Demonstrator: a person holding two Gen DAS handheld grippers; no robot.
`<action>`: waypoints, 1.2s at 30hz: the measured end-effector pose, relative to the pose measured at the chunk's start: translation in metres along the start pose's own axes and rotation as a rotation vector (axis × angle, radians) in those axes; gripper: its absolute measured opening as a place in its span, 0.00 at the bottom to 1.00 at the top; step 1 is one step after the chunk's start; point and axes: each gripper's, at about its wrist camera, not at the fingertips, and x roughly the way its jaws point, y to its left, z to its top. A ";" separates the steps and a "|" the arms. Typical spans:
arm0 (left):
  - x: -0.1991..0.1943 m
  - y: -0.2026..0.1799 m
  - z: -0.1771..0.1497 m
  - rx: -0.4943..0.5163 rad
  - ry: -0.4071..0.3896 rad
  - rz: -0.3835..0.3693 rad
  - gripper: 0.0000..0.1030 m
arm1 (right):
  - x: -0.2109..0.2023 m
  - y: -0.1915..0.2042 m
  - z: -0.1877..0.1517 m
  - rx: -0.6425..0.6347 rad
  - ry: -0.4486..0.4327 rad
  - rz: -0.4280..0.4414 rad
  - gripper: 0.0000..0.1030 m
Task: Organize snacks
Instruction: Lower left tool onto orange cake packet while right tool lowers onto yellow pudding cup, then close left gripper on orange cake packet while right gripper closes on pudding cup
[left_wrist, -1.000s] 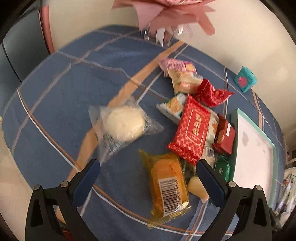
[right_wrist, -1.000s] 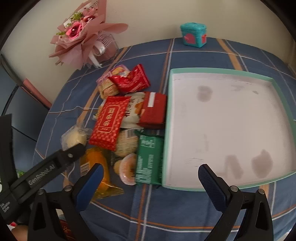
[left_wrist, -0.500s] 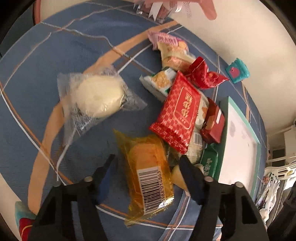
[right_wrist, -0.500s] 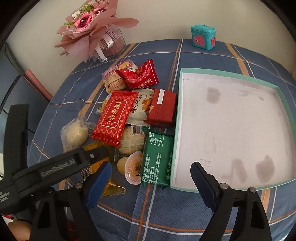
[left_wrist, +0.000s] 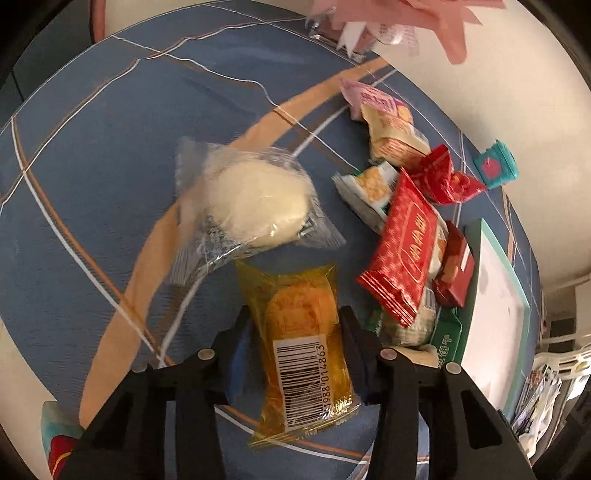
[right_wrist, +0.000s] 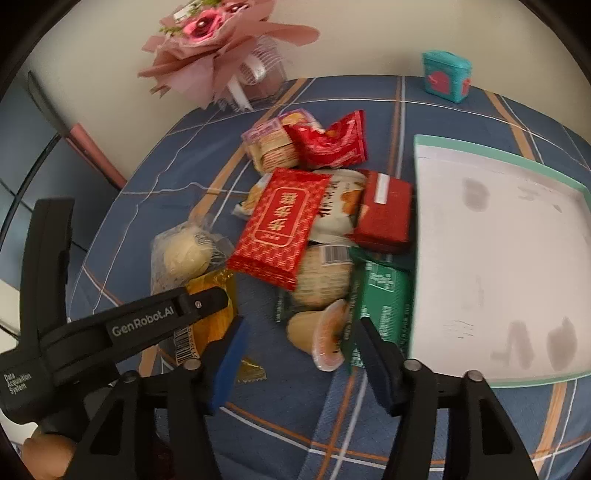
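Left claw (left_wrist: 295, 325) pinches the yellow snack packet (left_wrist: 303, 354) at the pile's near left on the desk (left_wrist: 92, 166). Right claw (right_wrist: 299, 343) hovers spread. Likely next: lift it to the empty tray (right_wrist: 495, 155) on the right.

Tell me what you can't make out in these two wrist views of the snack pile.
- Yellow packet: in the left view, whether the left gripper pinches it is unclear; in the right view that gripper covers most of it.
- Rice cracker: right view, partly under the red packet.
- Green packet: blurred print, right view; cut short by the tray rim, left view.
- Bouquet: cut by the top edge, left view.
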 end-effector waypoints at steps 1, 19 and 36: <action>-0.001 0.002 0.002 -0.005 0.000 -0.002 0.46 | 0.002 0.003 0.000 -0.014 0.002 -0.008 0.59; -0.003 0.015 0.004 -0.011 0.019 -0.016 0.46 | 0.028 0.008 0.006 -0.085 0.070 -0.092 0.45; 0.006 0.008 0.002 0.004 0.037 0.008 0.46 | 0.046 0.032 -0.004 -0.285 0.099 -0.238 0.45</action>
